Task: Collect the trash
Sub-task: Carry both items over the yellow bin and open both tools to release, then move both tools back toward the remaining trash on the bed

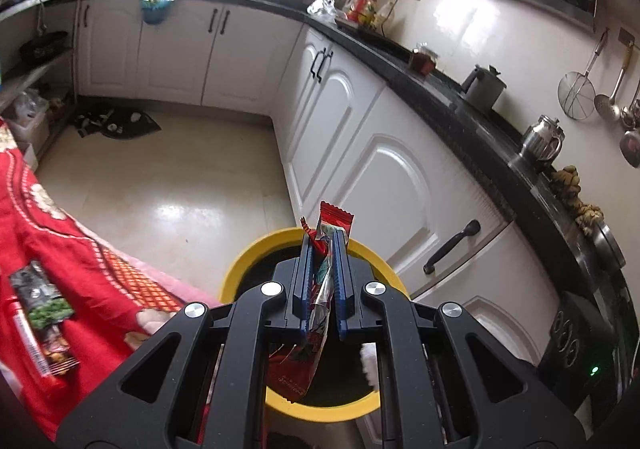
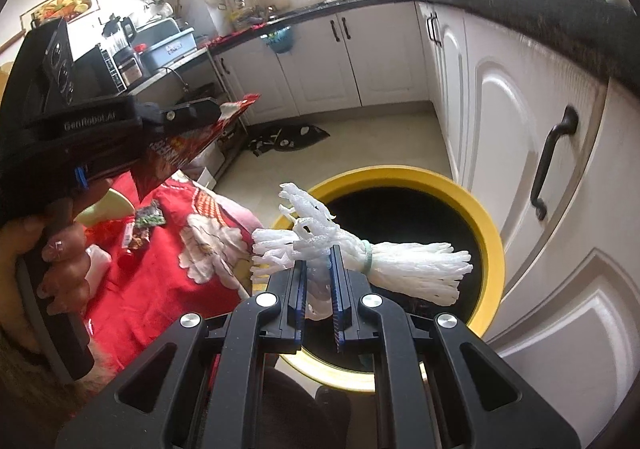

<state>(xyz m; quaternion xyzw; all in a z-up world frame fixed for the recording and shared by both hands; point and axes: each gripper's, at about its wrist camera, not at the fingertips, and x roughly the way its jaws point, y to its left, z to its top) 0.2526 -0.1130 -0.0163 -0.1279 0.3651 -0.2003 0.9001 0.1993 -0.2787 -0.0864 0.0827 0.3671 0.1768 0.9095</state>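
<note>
Trash is what both views centre on: in the left wrist view we see the left hand-held gripper pressed together on a red wrapper, which sticks up past the fingertips and hangs down behind them, over the yellow-rimmed bin at lower centre of the frame. In the right wrist view the right hand-held gripper pinches a white foam net bundle tied with a pale green band, held crosswise just beyond the fingertips and above the same bin, whose dark inside shows far more fully here. Only the right wrist view shows us the left hand-held gripper from outside, at the left of the frame, with the person's left hand around its handle and the red wrapper jutting from its tip. Both views show the red flowered cloth on the desk beside the bin, with more wrappers lying on it: a long snack wrapper at lower left of the left view, and the same wrapper seen small at mid left of the right view. White cabinet doors stand behind the bin.
</note>
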